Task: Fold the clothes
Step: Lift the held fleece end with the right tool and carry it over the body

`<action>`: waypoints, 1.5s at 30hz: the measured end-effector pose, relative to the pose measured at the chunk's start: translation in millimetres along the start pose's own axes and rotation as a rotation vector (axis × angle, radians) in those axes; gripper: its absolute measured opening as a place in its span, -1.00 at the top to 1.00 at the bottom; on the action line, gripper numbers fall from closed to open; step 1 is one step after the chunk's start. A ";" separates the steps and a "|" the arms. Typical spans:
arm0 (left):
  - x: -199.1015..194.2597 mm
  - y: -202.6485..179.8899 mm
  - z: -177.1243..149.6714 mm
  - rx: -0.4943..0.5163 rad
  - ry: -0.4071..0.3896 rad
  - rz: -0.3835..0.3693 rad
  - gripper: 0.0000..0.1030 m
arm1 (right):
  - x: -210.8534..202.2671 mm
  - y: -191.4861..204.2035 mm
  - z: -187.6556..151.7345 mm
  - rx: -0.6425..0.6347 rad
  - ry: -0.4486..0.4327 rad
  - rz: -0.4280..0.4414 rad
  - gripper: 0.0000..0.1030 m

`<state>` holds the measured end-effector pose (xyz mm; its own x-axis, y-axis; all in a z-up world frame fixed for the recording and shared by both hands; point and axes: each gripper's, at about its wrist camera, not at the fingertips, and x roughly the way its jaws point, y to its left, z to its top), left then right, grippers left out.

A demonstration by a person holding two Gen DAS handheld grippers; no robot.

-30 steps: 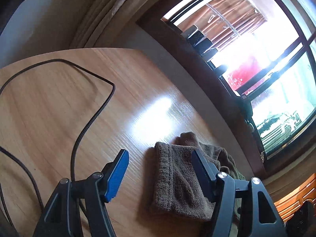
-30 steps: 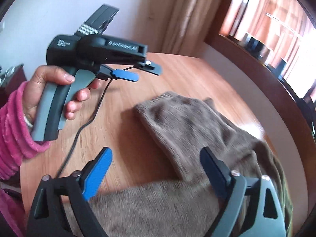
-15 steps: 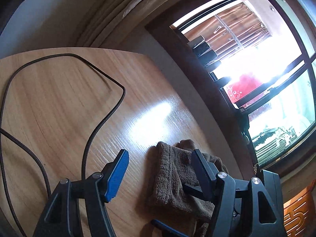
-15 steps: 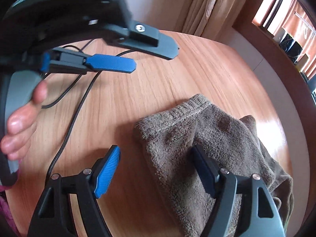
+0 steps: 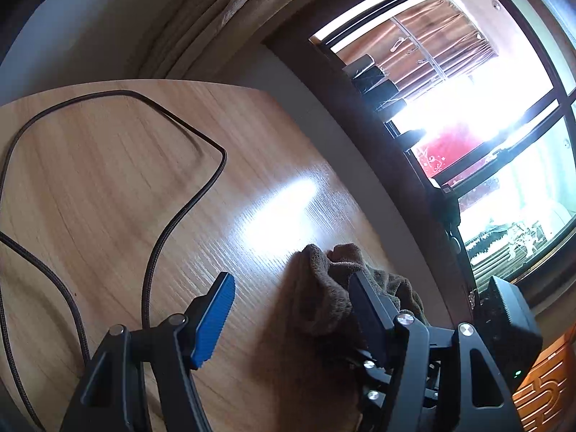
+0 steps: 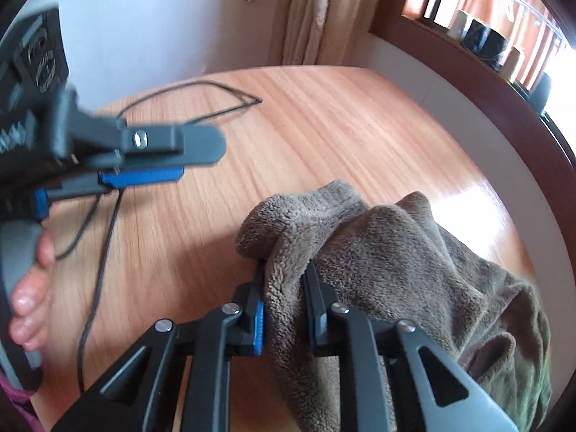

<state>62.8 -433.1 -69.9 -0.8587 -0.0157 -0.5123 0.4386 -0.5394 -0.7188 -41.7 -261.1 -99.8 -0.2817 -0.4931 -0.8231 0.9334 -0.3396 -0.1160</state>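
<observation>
A brown fleece garment (image 6: pixel 396 252) lies bunched on the wooden table (image 6: pixel 324 126). My right gripper (image 6: pixel 286 288) is shut on a thick fold near the garment's ribbed edge, lifting it off the wood. In the left wrist view the same garment (image 5: pixel 324 288) shows at lower right, partly behind the right finger. My left gripper (image 5: pixel 291 298) is open, hovering above the table just left of the garment with nothing between its fingers. It also appears at the left of the right wrist view as the left gripper (image 6: pixel 172 162), held by a hand (image 6: pixel 28 295).
A black cable (image 5: pixel 172 223) loops across the table's left half. A window sill (image 6: pixel 478 43) with several small jars runs along the far right. Curtains (image 6: pixel 324 14) hang in the corner. A pink sleeve (image 6: pixel 14 399) shows at bottom left.
My right gripper went from open over the garment to shut on a fold, pulling it up. The left gripper has come closer to the garment.
</observation>
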 end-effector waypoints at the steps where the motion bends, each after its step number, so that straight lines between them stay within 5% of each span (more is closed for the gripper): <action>1: 0.9 -1.2 -0.7 0.006 0.002 0.004 -0.31 | -4.6 -2.3 1.8 0.015 -0.017 -0.004 0.68; 14: 16.1 -16.7 -12.8 0.112 0.015 0.090 -0.31 | -81.5 -27.1 -5.8 0.118 -0.186 -0.121 0.71; 20: 30.0 -34.9 -25.5 0.197 0.058 0.118 -0.31 | -136.4 -62.0 -37.6 0.246 -0.275 -0.203 0.71; 33: 42.9 -93.4 -52.0 0.297 0.164 0.040 -0.31 | -222.1 -160.0 -160.6 0.642 -0.381 -0.388 0.71; 40: 43.4 -116.2 -61.4 0.408 0.181 0.066 -0.31 | -271.2 -192.8 -220.5 0.776 -0.448 -0.604 0.71; 45: 64.3 -149.3 -91.0 0.562 0.239 0.086 -0.31 | -265.3 -229.7 -278.7 0.914 -0.365 -0.562 0.61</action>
<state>-33.8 -277.0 -38.4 -0.7146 0.0752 -0.6954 0.2412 -0.9068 -0.3458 -119.4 171.0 -9.8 -0.7975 -0.2393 -0.5539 0.1839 -0.9707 0.1546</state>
